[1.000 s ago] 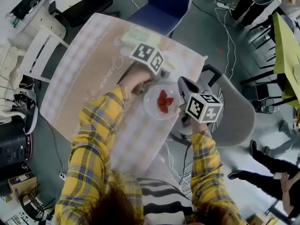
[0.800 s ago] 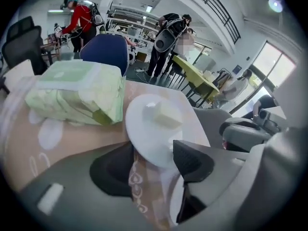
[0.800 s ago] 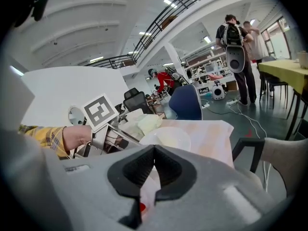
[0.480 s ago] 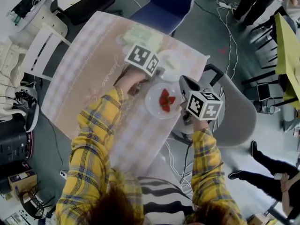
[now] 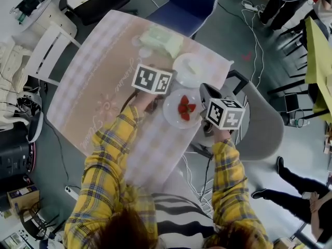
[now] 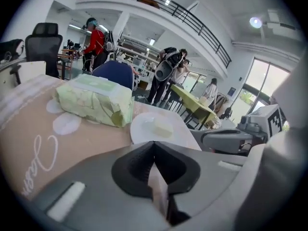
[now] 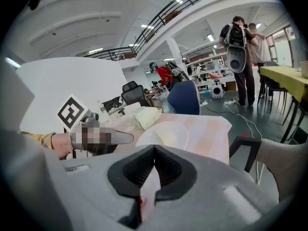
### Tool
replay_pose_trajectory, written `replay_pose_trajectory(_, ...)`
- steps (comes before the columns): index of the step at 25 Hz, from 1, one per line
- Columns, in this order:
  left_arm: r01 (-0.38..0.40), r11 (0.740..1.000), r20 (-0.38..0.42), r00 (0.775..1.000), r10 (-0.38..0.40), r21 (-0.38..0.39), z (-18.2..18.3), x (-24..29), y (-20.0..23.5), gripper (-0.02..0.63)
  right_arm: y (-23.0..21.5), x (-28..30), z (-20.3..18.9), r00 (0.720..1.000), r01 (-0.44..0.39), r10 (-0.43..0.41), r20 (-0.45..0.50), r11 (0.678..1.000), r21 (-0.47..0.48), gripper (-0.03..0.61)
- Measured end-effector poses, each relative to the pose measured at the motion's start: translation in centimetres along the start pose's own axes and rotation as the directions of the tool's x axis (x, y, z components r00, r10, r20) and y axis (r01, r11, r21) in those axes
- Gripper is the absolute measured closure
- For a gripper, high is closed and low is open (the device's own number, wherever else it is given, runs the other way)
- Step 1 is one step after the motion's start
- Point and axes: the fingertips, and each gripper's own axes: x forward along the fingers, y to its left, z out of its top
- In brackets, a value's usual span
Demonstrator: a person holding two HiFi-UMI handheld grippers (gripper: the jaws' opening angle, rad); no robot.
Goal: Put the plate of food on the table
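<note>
A white plate (image 5: pixel 176 117) with a few red strawberries (image 5: pixel 183 108) rests on the checked tablecloth (image 5: pixel 98 82) near the table's right edge. My right gripper (image 5: pixel 203 101) is at the plate's right rim. Its jaws (image 7: pixel 148 184) are shut on that rim, with a white sliver and a red spot showing between them. My left gripper (image 6: pixel 156 177) is shut and holds nothing. Its marker cube (image 5: pixel 151 79) hovers just left of the plate, apart from it, and the gripper points toward the far side of the table.
A second white plate (image 5: pixel 189 70) with a pale lump sits just beyond the strawberry plate. A green tissue pack (image 5: pixel 161 39) lies further back. A blue chair (image 5: pixel 184 4) stands at the far side and a grey chair (image 5: pixel 262 126) at the right. People stand in the background.
My left gripper has come off the plate's left rim and shifted left and back. The plate and right gripper have barely moved.
</note>
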Motion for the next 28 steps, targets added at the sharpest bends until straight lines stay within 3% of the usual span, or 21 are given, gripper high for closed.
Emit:
replay_pose_trajectory(4,0.034,0.999,0.101,0.994,-0.032,-0.017,0.0,-1.7,-1.3,0.611,0.5,-0.7,-0.3,1.000,0.006,-0.006,0.003,1.000,-0.008,0.581)
replay_pose_trajectory(10,0.108,0.993,0.230,0.968,-0.096,-0.042,-0.6,-5.0,-3.9,0.611,1.8,-2.3,-0.7,0.999,0.019,-0.019,0.033,1.000,-0.008,0.581)
replay_pose_trajectory(13,0.153,0.986,0.247,0.960,-0.132,-0.071,-1.8,-6.0,-5.2,0.611,2.6,-3.1,-1.3,0.999,0.026,-0.026,0.043,1.000,-0.002,0.581)
replay_pose_trajectory(28,0.164,0.985,0.321,0.937,-0.137,-0.057,-7.0,-12.0,-9.0,0.611,7.1,-7.9,-4.3,0.993,0.078,-0.078,0.094,0.997,0.005,0.581)
